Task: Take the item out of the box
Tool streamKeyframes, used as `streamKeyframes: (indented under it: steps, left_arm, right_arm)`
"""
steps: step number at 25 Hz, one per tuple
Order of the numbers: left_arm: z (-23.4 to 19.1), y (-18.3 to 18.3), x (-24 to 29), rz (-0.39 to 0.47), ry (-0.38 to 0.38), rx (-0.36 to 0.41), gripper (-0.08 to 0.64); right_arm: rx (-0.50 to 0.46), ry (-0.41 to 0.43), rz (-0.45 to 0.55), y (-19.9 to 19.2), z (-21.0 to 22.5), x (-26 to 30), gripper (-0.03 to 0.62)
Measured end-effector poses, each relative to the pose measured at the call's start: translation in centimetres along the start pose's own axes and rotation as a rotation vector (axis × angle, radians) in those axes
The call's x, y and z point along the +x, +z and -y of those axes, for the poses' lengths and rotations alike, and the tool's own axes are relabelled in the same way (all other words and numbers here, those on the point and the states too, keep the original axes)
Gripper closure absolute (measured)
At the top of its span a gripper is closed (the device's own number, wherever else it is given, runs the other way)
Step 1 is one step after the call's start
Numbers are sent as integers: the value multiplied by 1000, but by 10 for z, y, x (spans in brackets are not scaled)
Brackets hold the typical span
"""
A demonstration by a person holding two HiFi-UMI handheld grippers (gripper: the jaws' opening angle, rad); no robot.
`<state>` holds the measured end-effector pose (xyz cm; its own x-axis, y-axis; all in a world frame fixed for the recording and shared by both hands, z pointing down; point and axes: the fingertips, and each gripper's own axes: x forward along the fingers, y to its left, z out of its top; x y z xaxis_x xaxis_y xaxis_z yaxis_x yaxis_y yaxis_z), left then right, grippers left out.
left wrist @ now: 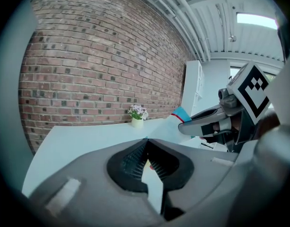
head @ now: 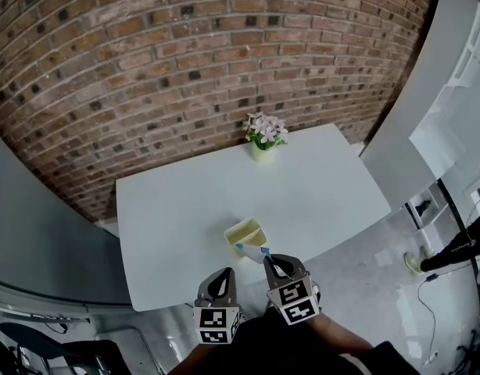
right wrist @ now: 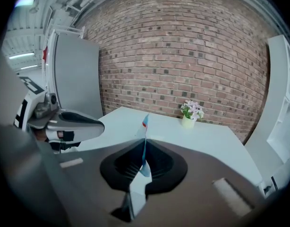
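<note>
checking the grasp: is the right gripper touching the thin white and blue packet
Touching. The right gripper view shows the right gripper shut on the thin white and blue packet, pinched edge-on between its pads.

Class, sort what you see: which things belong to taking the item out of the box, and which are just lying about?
Part of the job:
- open box
- white-and-blue packet
- right gripper, shut on the packet

Just lying about:
- flower pot
- white table
- brick wall
</note>
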<state>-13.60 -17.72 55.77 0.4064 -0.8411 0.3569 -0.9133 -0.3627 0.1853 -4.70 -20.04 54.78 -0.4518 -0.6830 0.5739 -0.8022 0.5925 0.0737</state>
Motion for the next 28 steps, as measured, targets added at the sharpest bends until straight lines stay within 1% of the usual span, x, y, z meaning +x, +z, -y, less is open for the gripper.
streamKeyframes:
  steps: [4,7,10,12,14,18,22,28]
  left_arm:
    - [15,7,-4,26,-2,7,555]
    - [27,16,-6,39,4,1,555]
    - [44,24,-8,44,10,-1,555]
    - [59,27,-12,49,18,-1,555]
    - [71,27,-17,53,36,-4,555]
    - [84,21,-29,54,105,-13,555]
    - [101,12,-40,45,151,-29,555]
    - [127,-2,-59,47,191,-24,555]
  right_arm:
    - [17,-5,13,-7,5,-13,591]
    - [18,0,40,-2,10,-24,589]
    - [18,13,74,3,16,-38,591]
    - [34,28,96,2,20,-49,591]
    - [63,49,112,-1,25,-59,591]
    - [108,104,132,-10,29,-76,591]
    - [121,144,145,-21,31,-94,591]
    - [117,213,171,-35,18,-119,591]
